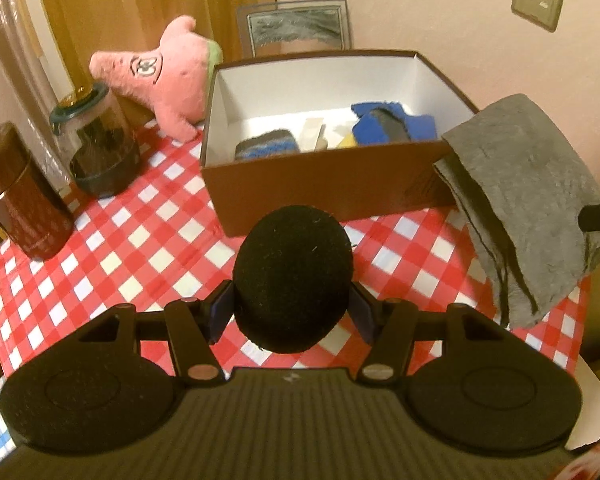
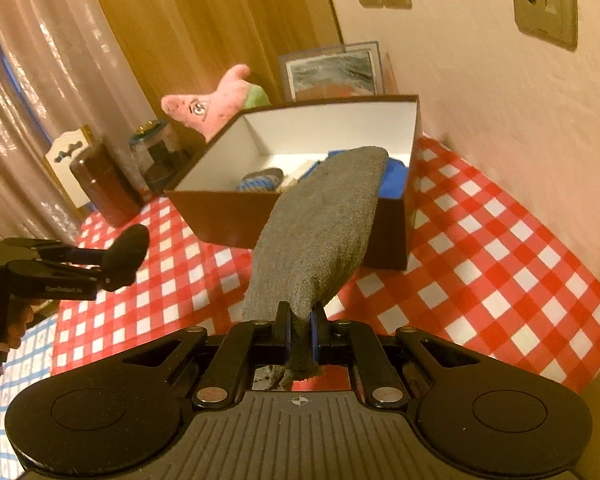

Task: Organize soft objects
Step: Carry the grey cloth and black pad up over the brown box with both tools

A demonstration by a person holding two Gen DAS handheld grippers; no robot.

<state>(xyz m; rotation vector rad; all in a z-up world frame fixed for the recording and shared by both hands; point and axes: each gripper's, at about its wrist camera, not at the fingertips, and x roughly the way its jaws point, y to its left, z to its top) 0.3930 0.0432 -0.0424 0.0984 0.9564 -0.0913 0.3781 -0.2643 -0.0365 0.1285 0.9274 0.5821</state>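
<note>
Left tongs (image 1: 294,312) clamped on black foam ball (image 1: 294,276) above checkered bench (image 1: 140,248), right tongs (image 2: 300,332) clamped on grey cloth (image 2: 320,236) hanging before brown box (image 1: 320,184), pink plush (image 1: 168,76) behind box.

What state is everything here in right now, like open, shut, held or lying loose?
Left gripper: shut on the black ball.
Right gripper: shut on the grey cloth, which hangs clear of the table.
Box: open, holding blue cloths.
Pink plush: leaning beside the box.
Jar: lid on.
</note>
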